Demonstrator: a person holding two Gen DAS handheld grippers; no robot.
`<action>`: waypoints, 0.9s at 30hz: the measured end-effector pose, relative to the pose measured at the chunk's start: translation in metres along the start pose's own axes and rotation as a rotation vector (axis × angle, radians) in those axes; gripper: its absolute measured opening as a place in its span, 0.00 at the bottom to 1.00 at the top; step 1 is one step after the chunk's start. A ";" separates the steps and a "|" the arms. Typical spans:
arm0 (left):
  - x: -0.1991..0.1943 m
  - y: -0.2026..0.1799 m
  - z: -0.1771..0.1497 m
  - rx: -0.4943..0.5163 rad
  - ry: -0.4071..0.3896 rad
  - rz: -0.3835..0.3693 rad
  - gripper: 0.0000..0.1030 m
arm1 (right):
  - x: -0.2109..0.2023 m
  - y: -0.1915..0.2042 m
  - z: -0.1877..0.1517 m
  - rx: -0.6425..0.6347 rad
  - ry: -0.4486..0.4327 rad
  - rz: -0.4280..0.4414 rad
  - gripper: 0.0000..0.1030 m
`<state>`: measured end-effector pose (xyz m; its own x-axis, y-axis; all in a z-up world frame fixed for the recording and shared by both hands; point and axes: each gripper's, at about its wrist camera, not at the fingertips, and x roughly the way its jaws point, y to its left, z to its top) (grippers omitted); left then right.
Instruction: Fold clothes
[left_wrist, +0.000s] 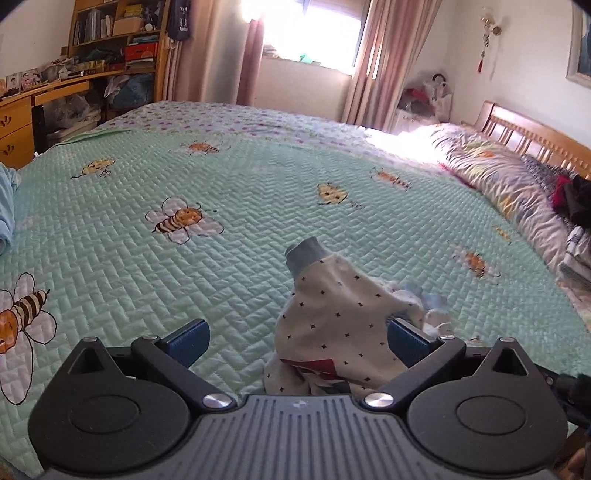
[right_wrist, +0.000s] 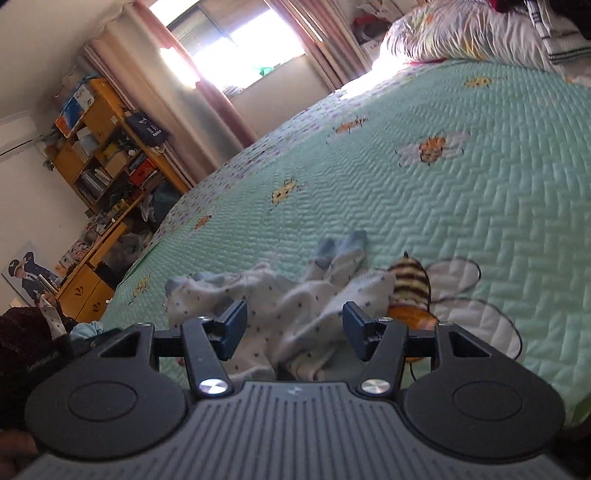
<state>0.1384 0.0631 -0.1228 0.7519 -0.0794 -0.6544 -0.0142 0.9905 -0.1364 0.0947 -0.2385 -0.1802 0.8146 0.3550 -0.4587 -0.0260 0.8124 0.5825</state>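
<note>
A crumpled white garment with small black marks (left_wrist: 332, 314) lies on the green bee quilt (left_wrist: 258, 206), its grey cuff (left_wrist: 304, 254) sticking up. My left gripper (left_wrist: 299, 343) is open just above it; the cloth bunches near the right pad (left_wrist: 408, 341), apart from the left one. A paler blue-and-white cloth (left_wrist: 424, 301) shows behind it. In the right wrist view a white garment with tiny blue dots (right_wrist: 284, 295) and blue cuffs (right_wrist: 347, 243) lies rumpled on the quilt (right_wrist: 443, 184). My right gripper (right_wrist: 295, 321) hangs open low over it, pads clear of the fabric.
A flowered duvet and pillows (left_wrist: 491, 173), a wooden headboard (left_wrist: 535, 136) and a pile of clothes (left_wrist: 576, 206) line the right side. A light blue cloth (left_wrist: 5, 206) lies at the left edge. Desk and shelves (left_wrist: 110, 48) stand beyond. A dark sleeve (right_wrist: 22, 343) is at lower left.
</note>
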 end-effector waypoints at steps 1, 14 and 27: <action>0.012 -0.004 0.003 0.013 0.037 0.028 0.99 | 0.001 -0.003 -0.004 0.003 0.005 0.009 0.57; 0.085 -0.042 -0.019 0.098 0.155 0.023 0.56 | 0.007 -0.056 -0.008 0.108 0.022 0.051 0.57; -0.013 -0.027 0.008 0.059 -0.082 -0.141 0.18 | 0.005 -0.043 -0.012 0.055 0.025 0.070 0.57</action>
<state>0.1345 0.0382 -0.1046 0.7949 -0.2111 -0.5688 0.1322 0.9752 -0.1773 0.0928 -0.2666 -0.2156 0.7974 0.4215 -0.4318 -0.0497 0.7591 0.6491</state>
